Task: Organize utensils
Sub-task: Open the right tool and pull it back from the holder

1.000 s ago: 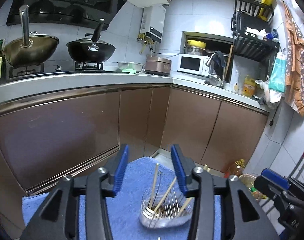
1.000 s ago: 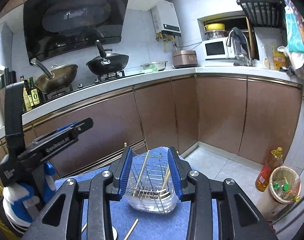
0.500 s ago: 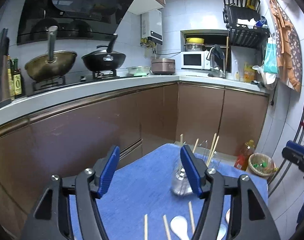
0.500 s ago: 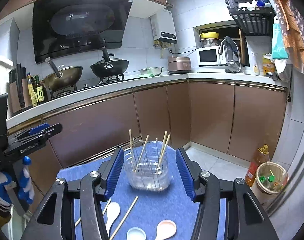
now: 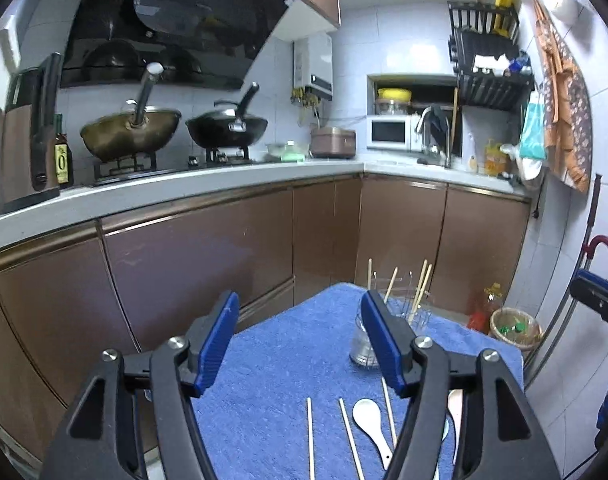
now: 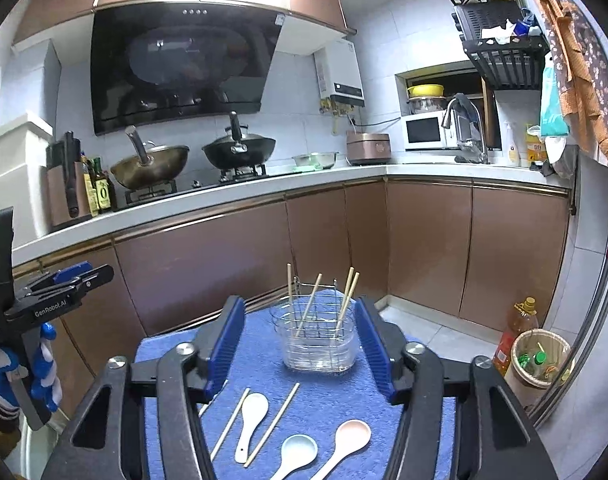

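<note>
A clear wire-framed utensil holder (image 6: 317, 336) stands on the blue towel (image 6: 327, 396) with several wooden chopsticks upright in it. In front of it lie loose chopsticks (image 6: 272, 424), a white spoon (image 6: 252, 416), a pale blue spoon (image 6: 298, 452) and a pink spoon (image 6: 347, 436). My right gripper (image 6: 300, 344) hovers short of the holder; its jaws are opening and nothing sits between them. My left gripper (image 5: 302, 340) is open and empty over the towel (image 5: 280, 360). Its right finger hides part of the holder (image 5: 361, 340). Chopsticks (image 5: 309, 436) and the white spoon (image 5: 369, 420) lie below it.
Brown kitchen cabinets (image 6: 208, 272) stand behind the towel-covered surface, under a counter with two woks (image 6: 240, 152). On the floor at the right are a waste basket (image 6: 537, 364) and an oil bottle (image 6: 517, 332). The left gripper (image 6: 44, 304) shows at the right wrist view's left edge.
Both grippers have drawn back from the holder and their jaws have widened. The spoons and loose chopsticks on the towel have come into view.
</note>
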Available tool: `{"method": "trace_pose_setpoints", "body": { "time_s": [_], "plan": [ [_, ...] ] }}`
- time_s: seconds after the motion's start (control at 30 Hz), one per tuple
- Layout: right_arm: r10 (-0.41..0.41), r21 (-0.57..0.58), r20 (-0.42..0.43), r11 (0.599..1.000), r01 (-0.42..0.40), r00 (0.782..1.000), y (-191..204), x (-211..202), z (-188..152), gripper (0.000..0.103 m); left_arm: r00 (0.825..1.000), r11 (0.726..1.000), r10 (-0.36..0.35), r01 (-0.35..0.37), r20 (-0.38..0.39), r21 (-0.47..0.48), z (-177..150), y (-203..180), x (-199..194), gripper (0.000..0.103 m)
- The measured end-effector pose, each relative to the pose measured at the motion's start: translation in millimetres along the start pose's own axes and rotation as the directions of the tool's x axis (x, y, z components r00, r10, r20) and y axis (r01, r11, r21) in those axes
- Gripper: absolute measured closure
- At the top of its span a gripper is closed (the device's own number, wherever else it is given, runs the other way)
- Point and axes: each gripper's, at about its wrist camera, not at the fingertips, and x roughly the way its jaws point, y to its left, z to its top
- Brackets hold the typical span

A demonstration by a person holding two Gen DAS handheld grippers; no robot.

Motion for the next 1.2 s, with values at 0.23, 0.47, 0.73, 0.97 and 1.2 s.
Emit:
{"method": "trace_pose_setpoints", "body": {
  "time_s": [0.23, 0.47, 0.73, 0.97, 1.2],
  "plan": [
    [-0.043, -0.028, 0.03, 0.999, 0.044, 0.999, 13, -24, -11, 0.007, 0.999, 0.999, -0.036, 0.035, 0.038, 0.022, -9, -5, -28, 0.041],
    [-0.076, 0.008, 0.037, 0.997, 0.076, 0.996, 16, -37, -25, 0.0, 0.998, 0.999, -0.018, 0.015, 0.067, 0.045, -15, -18, -45, 0.041],
    [-0.132, 0.062, 0.003, 0.989, 0.132, 0.991, 8, -44, -44, 0.0, 0.999, 0.996, -0.015, 0.012, 0.032, 0.086, -28, -36, -45, 0.035],
    [-0.136, 0.075, 0.016, 0.988, 0.134, 0.991, 11, -47, -48, 0.0, 1.0, 0.993, -0.014, 0.012, 0.018, 0.117, -35, -45, -47, 0.035],
    [-0.103, 0.107, 0.031, 0.989, 0.1, 0.994, 8, -41, -51, 0.0, 1.0, 0.991, -0.001, 0.004, -0.017, 0.132, -38, -47, -40, 0.034]
  ]
}}
